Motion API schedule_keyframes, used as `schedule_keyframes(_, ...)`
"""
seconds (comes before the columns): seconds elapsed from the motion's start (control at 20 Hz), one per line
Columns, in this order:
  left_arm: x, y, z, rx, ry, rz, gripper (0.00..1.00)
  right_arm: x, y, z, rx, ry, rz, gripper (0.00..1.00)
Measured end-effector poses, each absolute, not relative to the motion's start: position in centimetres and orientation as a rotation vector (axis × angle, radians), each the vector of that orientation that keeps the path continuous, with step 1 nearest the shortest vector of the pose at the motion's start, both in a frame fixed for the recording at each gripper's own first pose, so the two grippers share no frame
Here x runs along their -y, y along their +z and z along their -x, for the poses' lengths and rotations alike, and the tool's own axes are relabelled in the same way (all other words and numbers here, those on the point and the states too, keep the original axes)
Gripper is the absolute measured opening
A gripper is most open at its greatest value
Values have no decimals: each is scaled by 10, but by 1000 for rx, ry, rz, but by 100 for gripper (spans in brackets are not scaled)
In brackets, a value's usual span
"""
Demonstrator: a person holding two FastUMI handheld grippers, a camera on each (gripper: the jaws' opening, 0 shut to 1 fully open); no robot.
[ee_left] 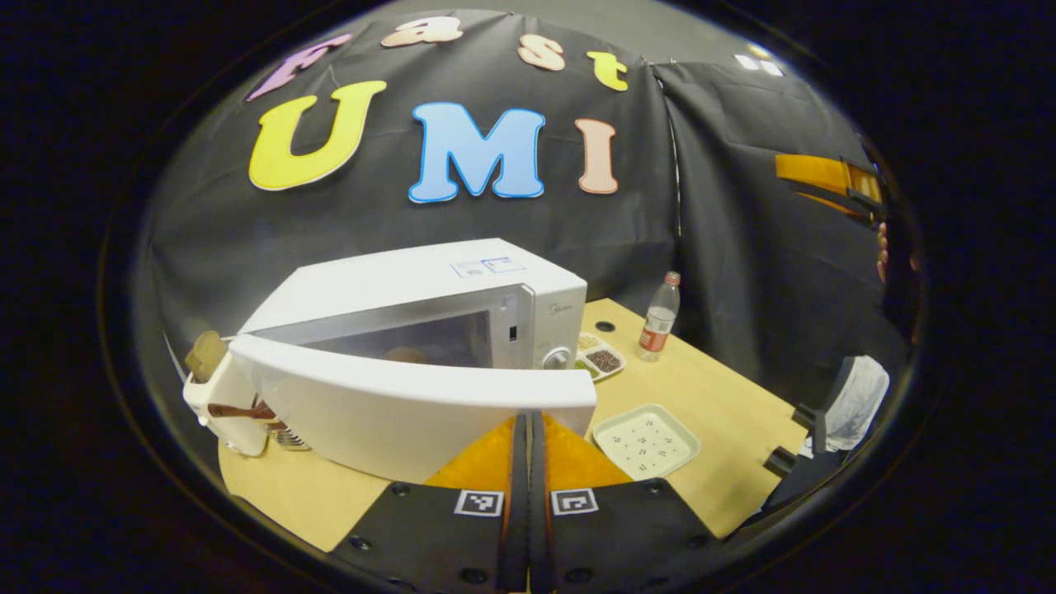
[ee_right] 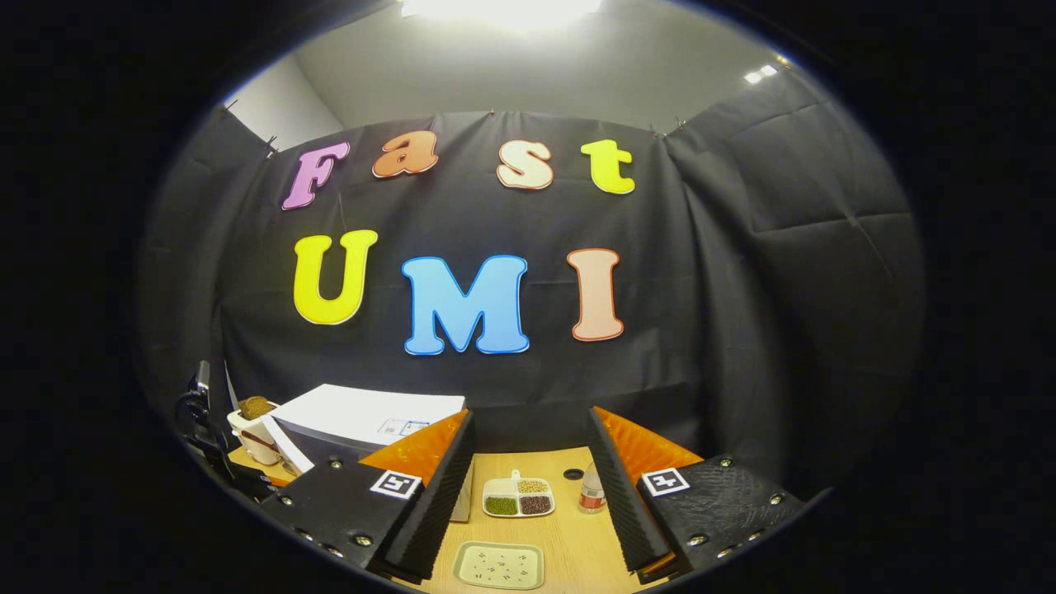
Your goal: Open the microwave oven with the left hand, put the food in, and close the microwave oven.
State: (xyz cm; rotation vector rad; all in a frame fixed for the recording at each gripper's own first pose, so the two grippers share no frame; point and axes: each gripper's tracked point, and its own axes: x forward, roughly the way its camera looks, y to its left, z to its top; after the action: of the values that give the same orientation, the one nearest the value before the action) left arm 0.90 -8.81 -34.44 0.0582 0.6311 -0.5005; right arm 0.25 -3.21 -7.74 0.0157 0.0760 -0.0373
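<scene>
Just beyond the left gripper's (ee_left: 529, 429) closed, empty jaws hangs the microwave door (ee_left: 412, 404).

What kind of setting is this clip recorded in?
Most likely a staged recording booth dressed as a kitchen corner: black cloth wall, a wooden table with a white microwave, door ajar, and a divided dish of grains.
</scene>
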Motion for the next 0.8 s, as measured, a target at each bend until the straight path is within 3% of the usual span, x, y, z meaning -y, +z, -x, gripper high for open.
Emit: schedule_keyframes(0.8, 113, -352, -65, -631, -394, 26, 7, 40, -82, -21, -108, -23, -41, 82)
